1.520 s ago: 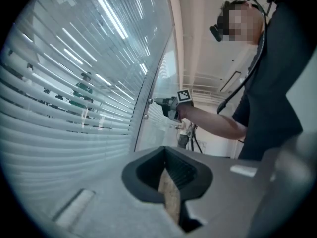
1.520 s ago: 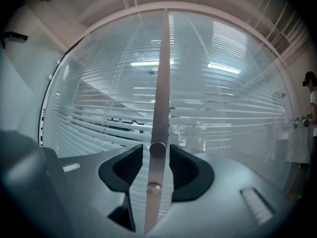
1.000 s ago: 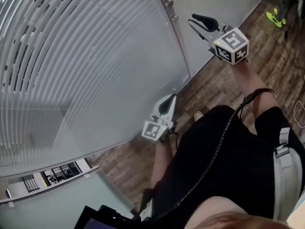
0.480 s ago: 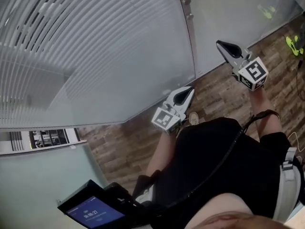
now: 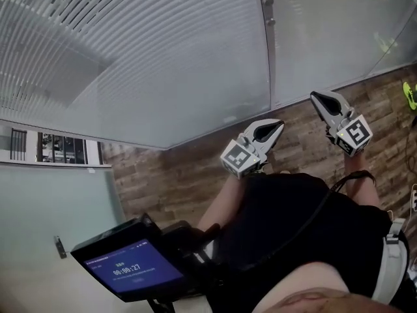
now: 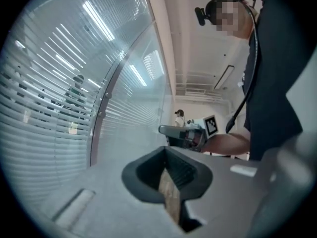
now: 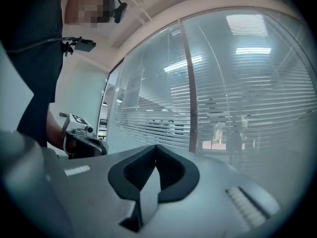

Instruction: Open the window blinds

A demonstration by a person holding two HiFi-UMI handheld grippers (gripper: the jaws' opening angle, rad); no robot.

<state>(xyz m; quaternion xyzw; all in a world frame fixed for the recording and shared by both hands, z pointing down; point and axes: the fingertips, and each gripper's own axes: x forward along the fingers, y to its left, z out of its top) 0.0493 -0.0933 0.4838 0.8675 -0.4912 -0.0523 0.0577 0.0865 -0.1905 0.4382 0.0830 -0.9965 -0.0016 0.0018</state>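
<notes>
**Head view: both grippers shut and empty, below the post of the glazed blinds**

The window blinds (image 5: 130,44) fill the large pane to the left of the upright metal post (image 5: 268,57). Their thin horizontal slats lie flat and closed behind glass (image 5: 326,31), which continues to the right of the post. Two small knobs (image 5: 264,0) sit high on the post, one just under the other.

The left gripper (image 5: 277,126) is below the foot of the post, over the wooden floor (image 5: 176,175), with its jaws pressed together on nothing. The right gripper (image 5: 317,96) is lower right of the post, near the pane's bottom edge. Its jaws are likewise together and empty. A screen (image 5: 133,269) on a stand is well to the lower left of the post.

The slats look light, thin and easily bent, but the glass seems to cover them, so they probably cannot be gripped directly. No cord or wand shows. The knobs are the likeliest control. They are small, hard and probably smooth, so they call for a pinch across the sides and a slow turn or slide, since the pads may slip. What each knob does cannot be told from here.
</notes>
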